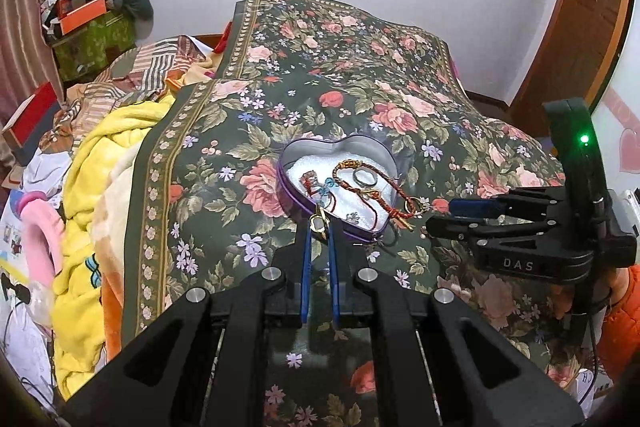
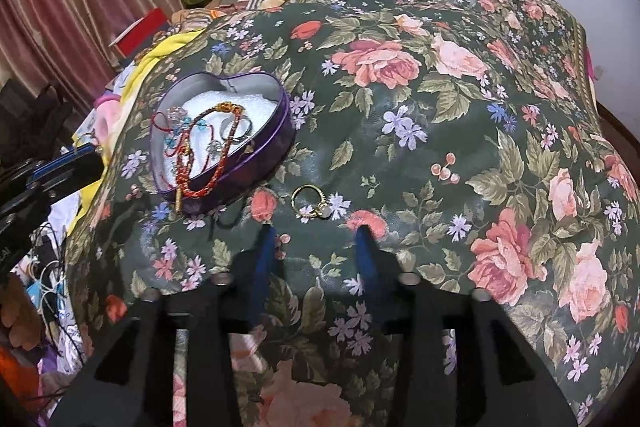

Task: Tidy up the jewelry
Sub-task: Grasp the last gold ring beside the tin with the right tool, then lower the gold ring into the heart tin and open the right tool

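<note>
The left gripper [image 1: 319, 225] pinches a small gold piece [image 1: 319, 223] (perhaps an earring; the view is too small to tell) just above the near rim of the purple heart-shaped tin [image 2: 280, 135], which sits on the floral cloth [image 2: 440, 131] toward its left edge. The right gripper [image 2: 316, 235] has its fingers spread, just short of a gold ring [image 2: 310, 203] lying on the cloth beside the tin.

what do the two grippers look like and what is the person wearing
Both grippers are black plastic frames with silver bolts and blue-padded fingers. The right gripper, seen from the left wrist camera, bears white letters "DAS" and a green light on its upright part. An orange sleeve shows behind it.
</note>
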Available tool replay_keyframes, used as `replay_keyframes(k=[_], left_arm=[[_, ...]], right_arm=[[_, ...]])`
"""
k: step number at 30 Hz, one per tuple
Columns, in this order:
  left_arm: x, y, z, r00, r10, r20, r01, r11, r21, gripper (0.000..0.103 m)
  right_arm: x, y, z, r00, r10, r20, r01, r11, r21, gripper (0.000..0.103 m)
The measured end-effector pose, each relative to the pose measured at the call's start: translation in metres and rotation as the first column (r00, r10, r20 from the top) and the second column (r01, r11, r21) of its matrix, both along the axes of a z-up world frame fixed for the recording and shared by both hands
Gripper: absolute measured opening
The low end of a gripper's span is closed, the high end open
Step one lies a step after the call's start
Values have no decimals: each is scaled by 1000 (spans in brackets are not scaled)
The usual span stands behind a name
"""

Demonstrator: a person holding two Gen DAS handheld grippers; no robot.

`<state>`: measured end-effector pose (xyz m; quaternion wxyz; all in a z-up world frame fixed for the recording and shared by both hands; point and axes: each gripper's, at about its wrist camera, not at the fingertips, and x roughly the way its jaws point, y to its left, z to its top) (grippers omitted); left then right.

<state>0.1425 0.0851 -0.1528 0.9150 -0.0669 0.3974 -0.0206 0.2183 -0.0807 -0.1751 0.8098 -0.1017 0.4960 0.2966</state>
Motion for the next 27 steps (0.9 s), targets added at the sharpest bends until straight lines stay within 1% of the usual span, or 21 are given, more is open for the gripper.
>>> replay_keyframes(k=[3,9,10,11,12,17,20,23,27], left_arm=[[0,3,-3,1000,3,-4,-3,1000,1,7],[0,10,-8,1000,18,-13,-18,1000,-8,7],[0,12,-9,1000,21,-14,-21,1000,-10,7],[1,13,-10,1000,22,-16,-22,1000,-10,7],[1,14,-11,1000,24,-18,-24,1000,-10,7],[3,15,-11,999,27,-17,-27,1000,-14,7],[2,14,-7,1000,24,-6,-24,1000,-18,7],[3,13,-2,1000,17,9,-17,1000,-17,7],[6,10,7,999,6,33,-6,1000,-9,7]], right_arm=[[2,9,-3,1000,11,11,-11,1000,-25,39],[7,19,-10,999,23,43,-22,999,-40,39],[7,20,-10,998,23,58,-20,999,-45,38],[6,21,-11,997,24,70,-20,998,-53,32],[6,22,-11,996,27,83,-22,998,-63,23],[4,22,-9,995,26,101,-18,997,-76,23],[3,19,-5,995,14,97,-9,998,-61,23],[3,16,3,994,1,111,4,999,-43,23],[4,12,24,990,-20,139,18,1000,14,23]])
